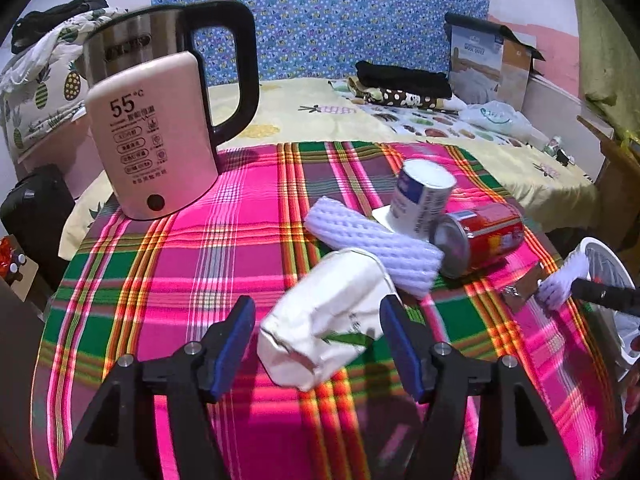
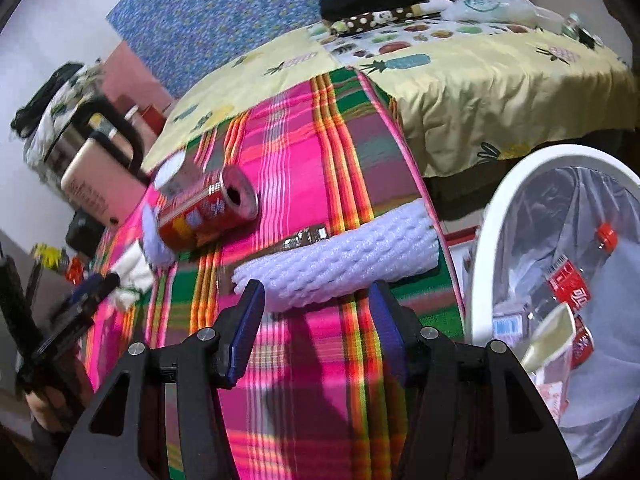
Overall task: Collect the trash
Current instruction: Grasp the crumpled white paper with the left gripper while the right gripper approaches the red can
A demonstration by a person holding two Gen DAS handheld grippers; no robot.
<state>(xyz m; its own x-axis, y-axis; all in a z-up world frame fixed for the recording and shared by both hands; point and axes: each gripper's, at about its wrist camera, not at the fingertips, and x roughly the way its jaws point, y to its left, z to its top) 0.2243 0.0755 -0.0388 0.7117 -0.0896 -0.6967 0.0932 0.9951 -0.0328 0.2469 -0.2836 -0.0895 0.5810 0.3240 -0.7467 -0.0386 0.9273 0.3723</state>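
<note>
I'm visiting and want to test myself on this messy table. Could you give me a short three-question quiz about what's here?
1. True or false: the red can is standing upright.
2. What lies between the left gripper's fingers?
A. a white paper bag
B. a kettle
C. a bottle
3. Where is the white bin relative to the plaid table in the right wrist view?

Key:
1. False, it lies on its side.
2. A, the white paper bag; the pads look clear of it.
3. Beside the table's right edge, with a cola bottle and other trash inside.
</note>
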